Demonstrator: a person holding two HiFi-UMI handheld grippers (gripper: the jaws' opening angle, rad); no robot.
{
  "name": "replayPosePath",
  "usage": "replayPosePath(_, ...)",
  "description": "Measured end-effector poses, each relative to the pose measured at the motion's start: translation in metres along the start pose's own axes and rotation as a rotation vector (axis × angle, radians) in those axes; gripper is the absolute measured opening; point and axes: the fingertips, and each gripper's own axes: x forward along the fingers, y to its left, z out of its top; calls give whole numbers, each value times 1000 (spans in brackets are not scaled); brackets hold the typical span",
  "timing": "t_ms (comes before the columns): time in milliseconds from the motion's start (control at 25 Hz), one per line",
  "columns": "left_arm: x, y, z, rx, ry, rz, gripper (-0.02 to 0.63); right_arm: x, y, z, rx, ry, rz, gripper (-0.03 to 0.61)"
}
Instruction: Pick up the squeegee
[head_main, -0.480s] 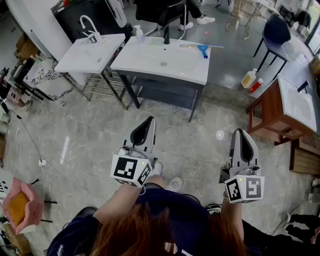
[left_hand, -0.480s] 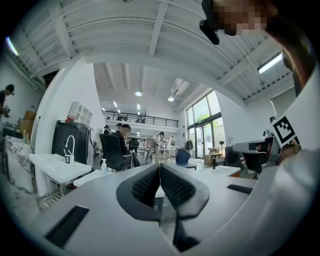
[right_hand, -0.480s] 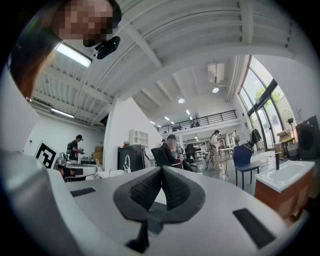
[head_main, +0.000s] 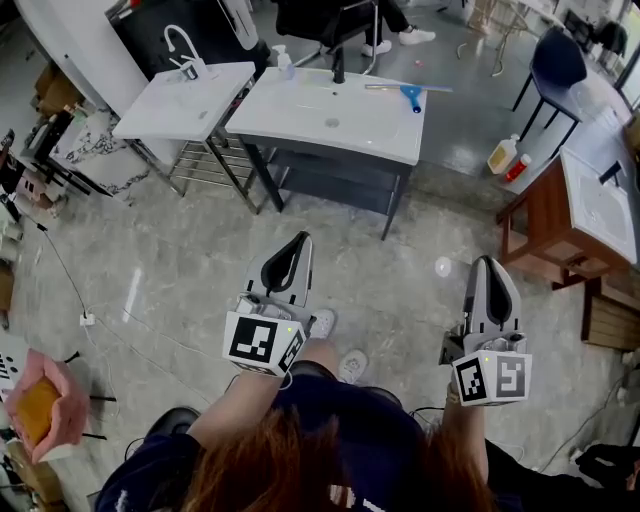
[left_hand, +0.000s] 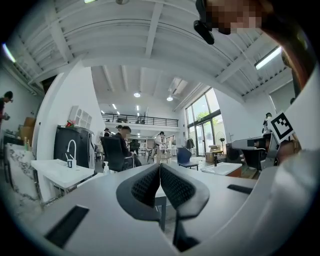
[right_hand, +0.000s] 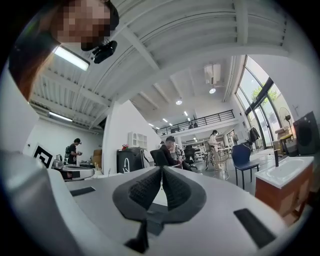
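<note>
Shoe (head_main: 322, 322) forward; squeegee (head_main: 407, 94) blade crosswise, handle nearward

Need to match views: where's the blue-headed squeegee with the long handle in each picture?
Head view: the blue-headed squeegee lies at the top, right of centre, on the far edge of the white basin top.
Left gripper view: not visible.
Right gripper view: not visible.
Shared landmark: the dark blue chair, upper right in the head view, right of centre in both gripper views.
</note>
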Motion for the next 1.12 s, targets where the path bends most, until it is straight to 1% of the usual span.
replayPosePath(120, 2, 1, -1, 13, -6, -2, 21, 3, 3, -5, 1, 8, 7, 40)
replayPosePath(200, 7, 3, 0, 10, -9, -5, 21, 7, 4, -7, 4, 12, 8, 88)
replayPosePath(320, 17, 9, -2, -5, -6, -10, 21, 18, 3, -9, 7, 20, 7, 183)
replayPosePath(520, 45, 21, -4, -29, -16, -20, 21, 44, -4, -12, 4, 30, -10, 247)
replayPosePath(680, 79, 36, 2, -45, -34, -37, 21, 79, -9, -11, 2, 28, -19, 275)
replayPosePath(880, 137, 65, 9, -40, -53, -66, 21, 139, -12, -15, 1, 32, -25, 278)
replayPosePath(1120, 211, 111, 13, -34, -53, -97, 21, 215, -36, -8, 3, 14, -77, 278)
